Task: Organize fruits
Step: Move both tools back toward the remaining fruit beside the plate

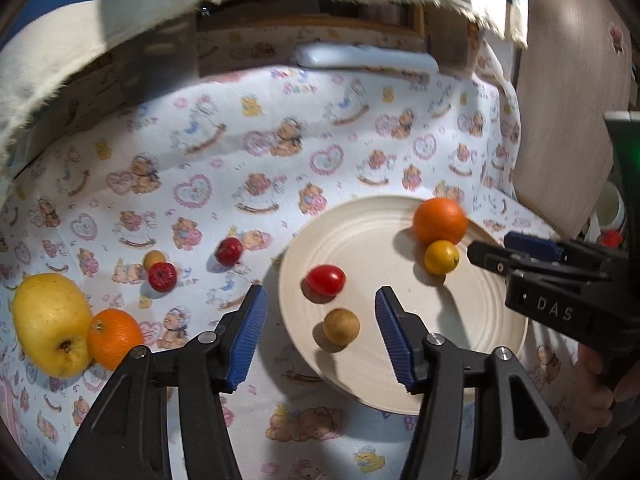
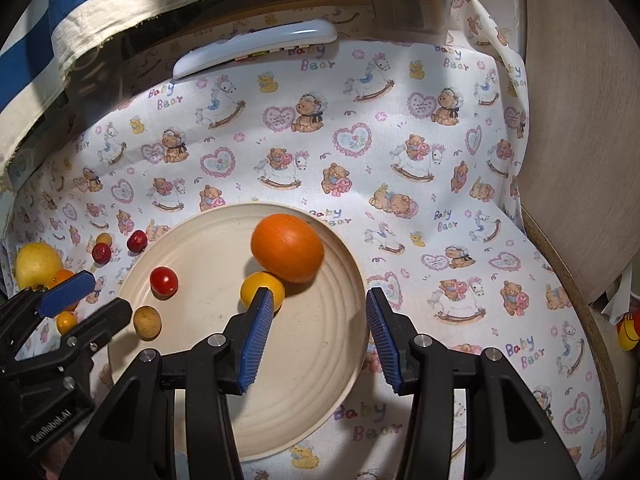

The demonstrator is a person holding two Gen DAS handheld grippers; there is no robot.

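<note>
A cream plate [image 1: 472,340] [image 2: 304,360] holds an orange [image 1: 439,220] [image 2: 287,253], a small yellow fruit [image 1: 441,257] [image 2: 256,286], a red cherry tomato [image 1: 326,279] [image 2: 164,281] and a brown round fruit [image 1: 341,326] [image 2: 147,322]. My left gripper [image 1: 320,336] is open and empty, with the brown fruit between its fingers. My right gripper [image 2: 316,336] is open and empty above the plate's right part; it also shows in the left wrist view [image 1: 512,256]. On the cloth to the left lie a yellow apple [image 1: 50,322] [image 2: 36,264], a second orange [image 1: 114,338], two red fruits [image 1: 162,276] [image 1: 229,251] and a small tan fruit [image 1: 154,258].
A bear-print cloth [image 2: 400,160] covers the table. A white remote [image 2: 256,46] lies at the back. A wooden board [image 2: 580,140] stands at the right. Draped fabric [image 1: 120,20] hangs over the back left. A tiny yellow fruit [image 2: 66,322] lies by the left gripper [image 2: 76,304].
</note>
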